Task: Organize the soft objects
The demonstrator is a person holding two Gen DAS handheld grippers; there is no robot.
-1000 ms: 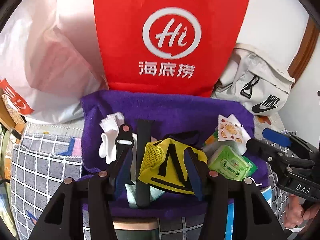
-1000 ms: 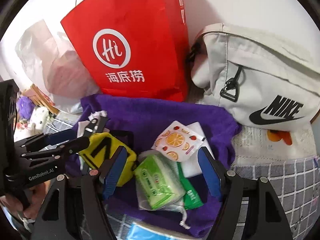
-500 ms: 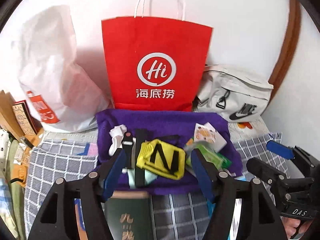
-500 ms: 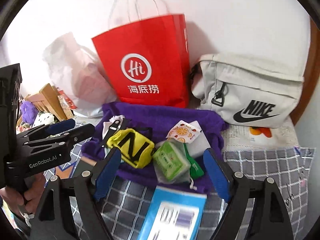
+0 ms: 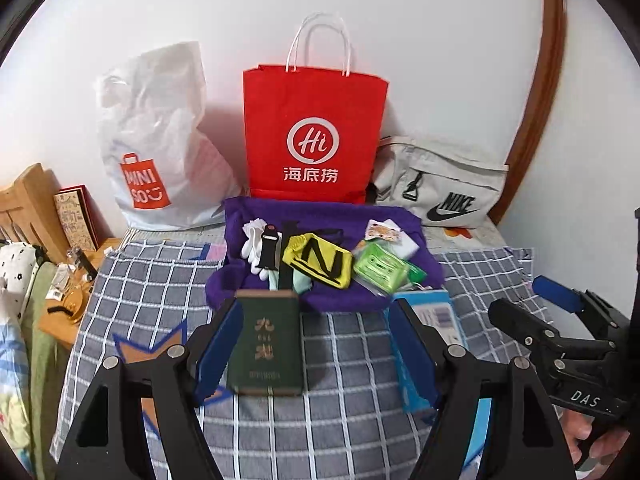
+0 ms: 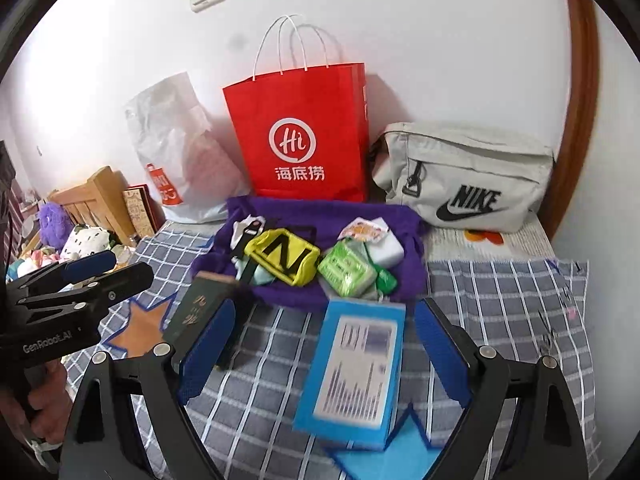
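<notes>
A purple towel (image 5: 320, 216) lies on the plaid bedspread and bears a yellow pouch with a black N (image 5: 320, 260), white gloves (image 5: 250, 240), a green tissue pack (image 5: 380, 270) and an orange-print packet (image 5: 384, 232). My left gripper (image 5: 314, 304) hovers in front of the pile above a dark green book (image 5: 266, 344). Its jaws are opening and grip nothing. My right gripper (image 6: 326, 304) hangs over a blue box (image 6: 356, 364), jaws opening too, nothing pressed between them. The same towel (image 6: 360, 216) and pouch (image 6: 286, 256) show in the right wrist view.
Against the white wall stand a red paper bag (image 5: 316, 140), a white plastic shopping bag (image 5: 160, 152) and a grey Nike bag (image 5: 444, 188). A wooden headboard (image 5: 28, 200) and small clutter sit at the left. Plaid bedspread (image 5: 152, 288) stretches around the pile.
Both grippers have drawn back and upward from the pile on the towel, and their jaws have widened. The green book and the blue box have come into view beneath them.
</notes>
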